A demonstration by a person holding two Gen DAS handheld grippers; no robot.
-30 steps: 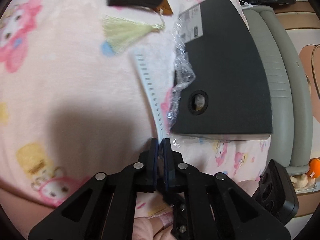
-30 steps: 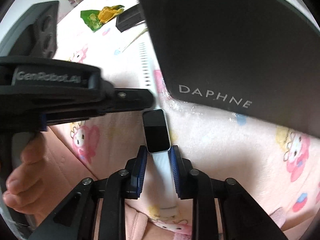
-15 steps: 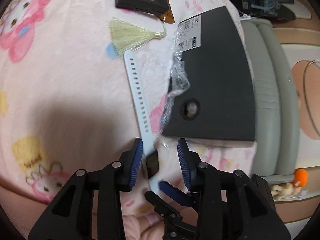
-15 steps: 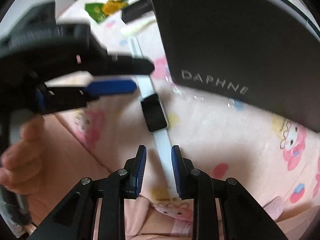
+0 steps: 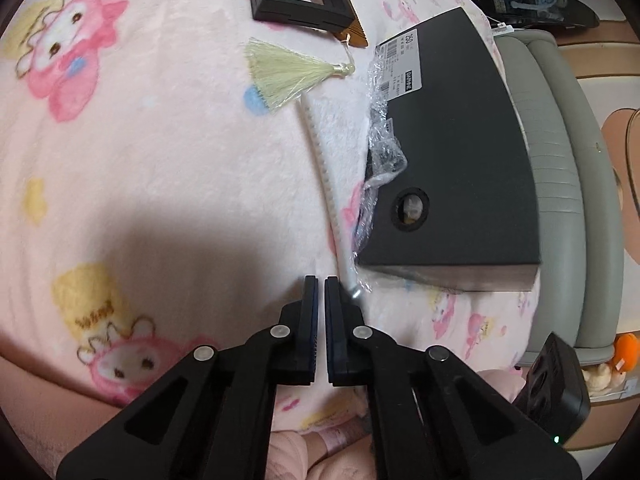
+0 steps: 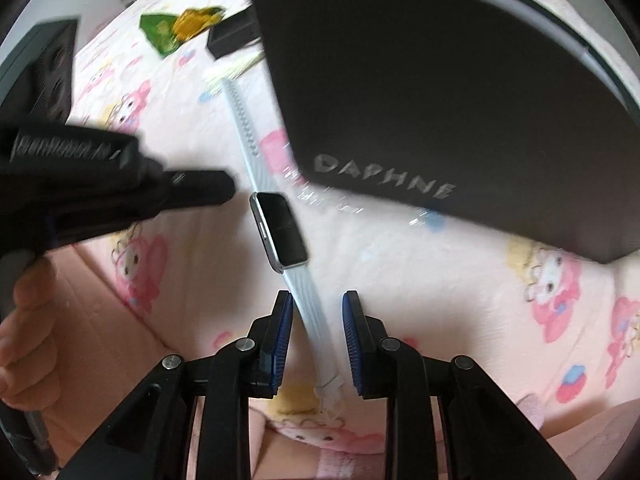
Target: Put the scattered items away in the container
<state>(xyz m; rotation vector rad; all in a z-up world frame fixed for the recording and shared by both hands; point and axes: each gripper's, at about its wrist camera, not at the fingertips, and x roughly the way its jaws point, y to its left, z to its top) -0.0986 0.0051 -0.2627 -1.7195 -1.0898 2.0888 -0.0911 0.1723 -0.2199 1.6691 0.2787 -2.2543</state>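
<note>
Two wrist fisheye views, both angled steeply down, close over the pink blanket [image 5: 140, 160].

The white watch band [image 5: 320, 160] and dark box [image 5: 460, 160] are shared by both views; the box's lettered side is faced only in the right view.

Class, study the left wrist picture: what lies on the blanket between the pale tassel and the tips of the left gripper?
The smartwatch strap, running from the tassel toward the shut left gripper, beside the black box.
</note>
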